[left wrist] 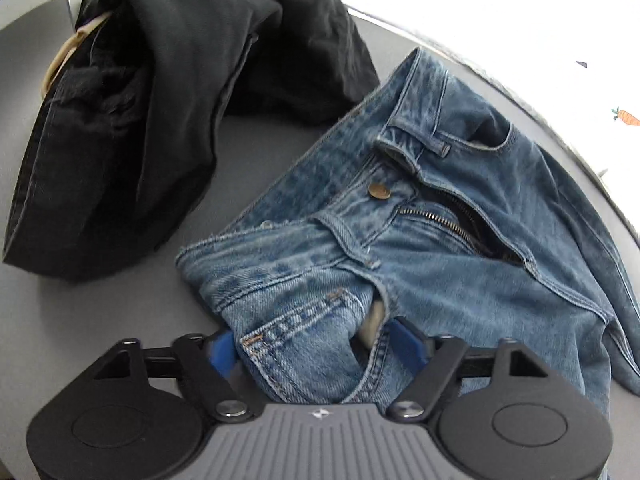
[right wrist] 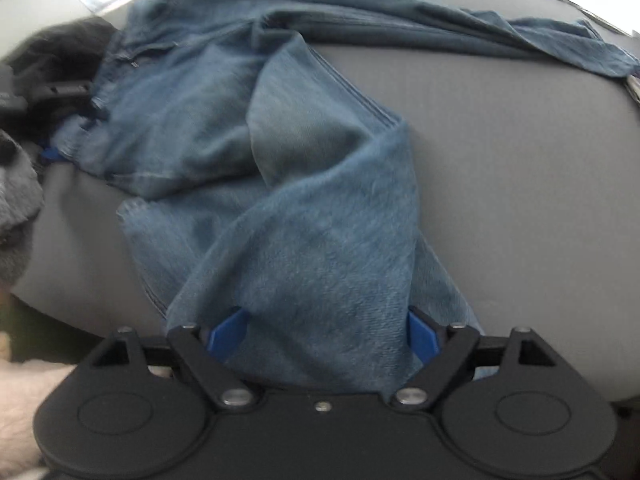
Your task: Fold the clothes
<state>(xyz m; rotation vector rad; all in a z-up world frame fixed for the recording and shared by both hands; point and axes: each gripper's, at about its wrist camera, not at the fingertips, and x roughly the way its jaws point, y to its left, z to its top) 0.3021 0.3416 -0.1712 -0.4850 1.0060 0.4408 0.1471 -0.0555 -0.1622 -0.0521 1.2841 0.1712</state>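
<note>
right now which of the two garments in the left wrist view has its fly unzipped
The blue jeans, lying right by the left gripper: their zipper gapes open below the brass button. The black garment behind them is a crumpled heap with no fly showing.

light: bright daylight from top right, blown-out white there | shadows: soft | blur: left wrist view fairly sharp, right wrist view smeared throughout | distortion: fisheye bending and dark vignette at corners

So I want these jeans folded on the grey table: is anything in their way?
Partly: a heap of black clothes lies on the table close beside the waistband of the jeans. The table beside the legs looks bare.
</note>
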